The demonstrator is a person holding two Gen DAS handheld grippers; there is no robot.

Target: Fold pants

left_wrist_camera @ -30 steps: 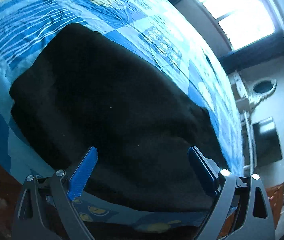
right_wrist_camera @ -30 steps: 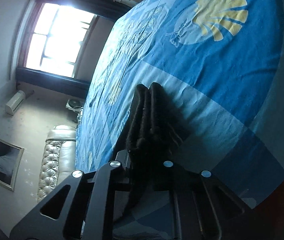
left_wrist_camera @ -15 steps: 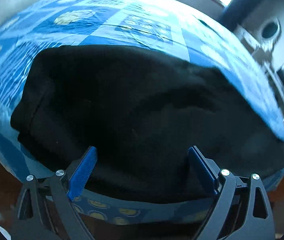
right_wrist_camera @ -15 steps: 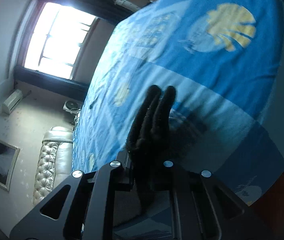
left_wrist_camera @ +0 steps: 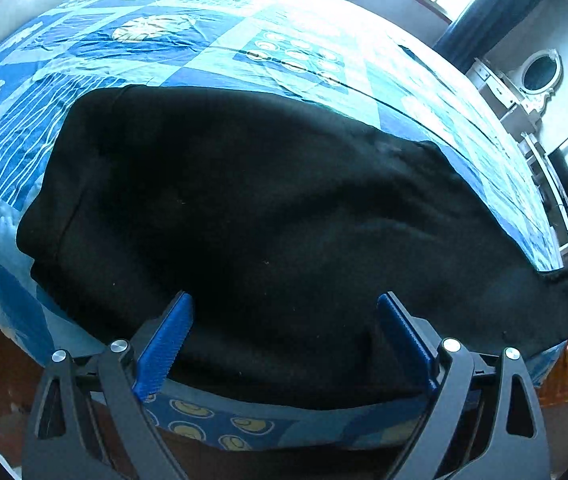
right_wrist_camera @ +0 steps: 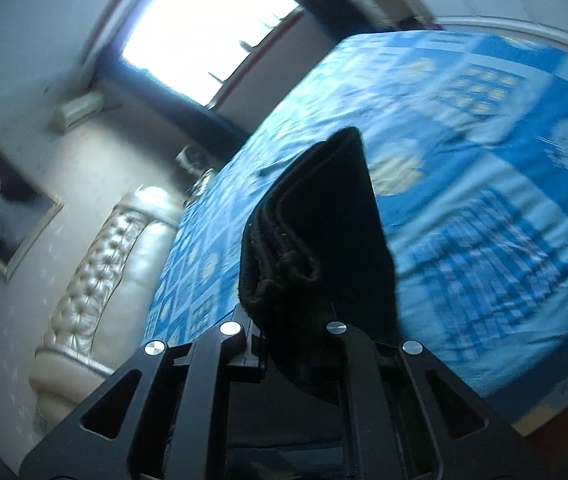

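Nearest, the right hand-held gripper (right_wrist_camera: pixel 284 320) is clamped on a bunched end of the black pants (left_wrist_camera: pixel 264 220) — lifted above the bed (left_wrist_camera: pixel 212 40). The left hand-held gripper (left_wrist_camera: pixel 284 340) gapes wide over the pants spread on the blue bedspread.

No text, label, brand, number or sign can be read in either view; the patterns on the bedspread (left_wrist_camera: pixel 220 52) are pictures, not letters.

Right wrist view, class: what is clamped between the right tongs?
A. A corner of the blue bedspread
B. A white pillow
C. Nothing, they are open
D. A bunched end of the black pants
D: the right tongs are shut on a bunched end of the black pants, held above the blue bedspread.
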